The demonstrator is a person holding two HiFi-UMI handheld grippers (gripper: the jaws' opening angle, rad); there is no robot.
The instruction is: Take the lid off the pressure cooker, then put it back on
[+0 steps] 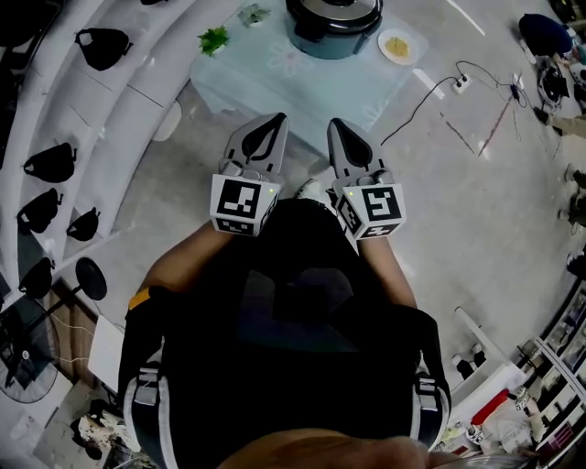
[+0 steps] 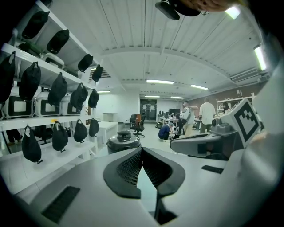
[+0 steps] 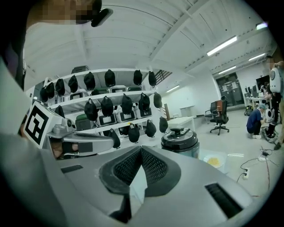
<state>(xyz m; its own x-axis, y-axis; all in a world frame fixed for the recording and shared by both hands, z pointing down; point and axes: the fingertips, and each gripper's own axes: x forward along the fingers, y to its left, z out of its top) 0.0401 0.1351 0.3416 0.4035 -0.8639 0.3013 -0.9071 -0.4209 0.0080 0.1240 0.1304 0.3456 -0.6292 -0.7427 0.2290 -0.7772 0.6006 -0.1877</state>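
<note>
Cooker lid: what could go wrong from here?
1. Left tool and right tool are shut, short of the cooker; unopened, they would bump the lid knob.
2. A plate sits beside the cooker; a lifted lid could clip it.
3. A power strip on the floor nearby could trip the person.

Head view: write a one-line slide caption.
Both shut, the left gripper and right gripper side by side, short of the table bearing the lidded pressure cooker and a plate.

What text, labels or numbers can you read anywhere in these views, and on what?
No readable words or numbers.
Left hand-held gripper and right hand-held gripper: black-and-white square marker patterns only, no letters.
Pressure cooker: no label legible.
Bottles at the head view's lower right: print too small to read.
</note>
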